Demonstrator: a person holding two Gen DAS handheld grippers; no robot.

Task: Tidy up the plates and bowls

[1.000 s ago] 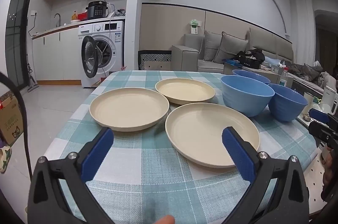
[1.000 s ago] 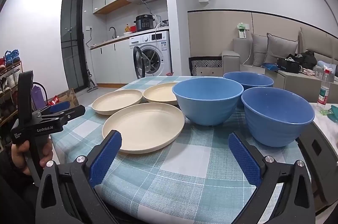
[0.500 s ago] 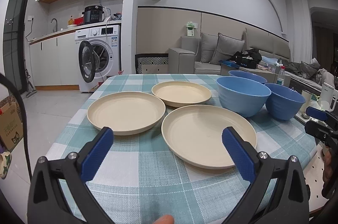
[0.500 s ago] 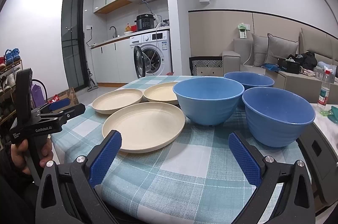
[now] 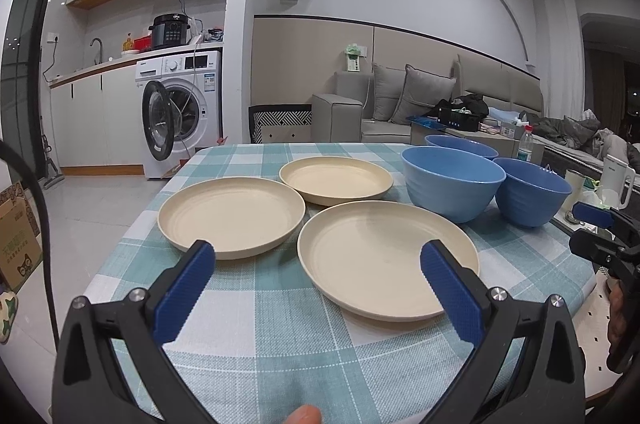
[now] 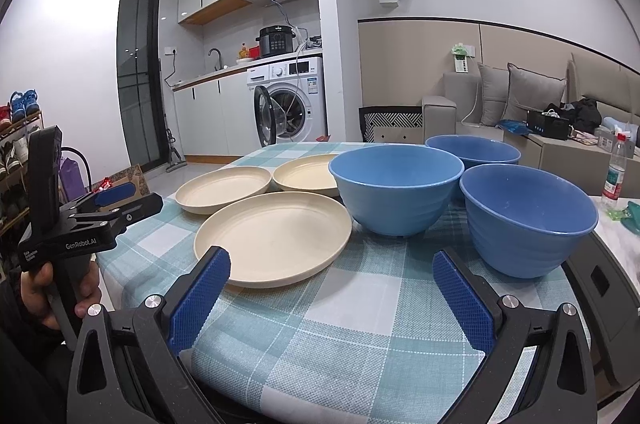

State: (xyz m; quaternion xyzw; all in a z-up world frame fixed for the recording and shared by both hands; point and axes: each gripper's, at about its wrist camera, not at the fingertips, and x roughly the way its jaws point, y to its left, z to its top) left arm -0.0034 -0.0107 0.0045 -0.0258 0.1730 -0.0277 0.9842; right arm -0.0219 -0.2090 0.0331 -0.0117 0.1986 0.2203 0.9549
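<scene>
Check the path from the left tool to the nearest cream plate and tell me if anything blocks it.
Nothing visible blocks it. The left tool hangs open over the checked teal tablecloth, and the nearest round cream plate lies directly ahead. Only bare cloth lies between them. The three blue bowls stand farther back, to the right.

The left gripper [image 6: 114,198] body reads "GenRobot.AI"; smaller print beside it seems too blurred to read.

Matt cream plates [image 5: 387,260] and blue bowls [image 6: 396,194] on woven checked cloth [image 5: 280,336].
</scene>
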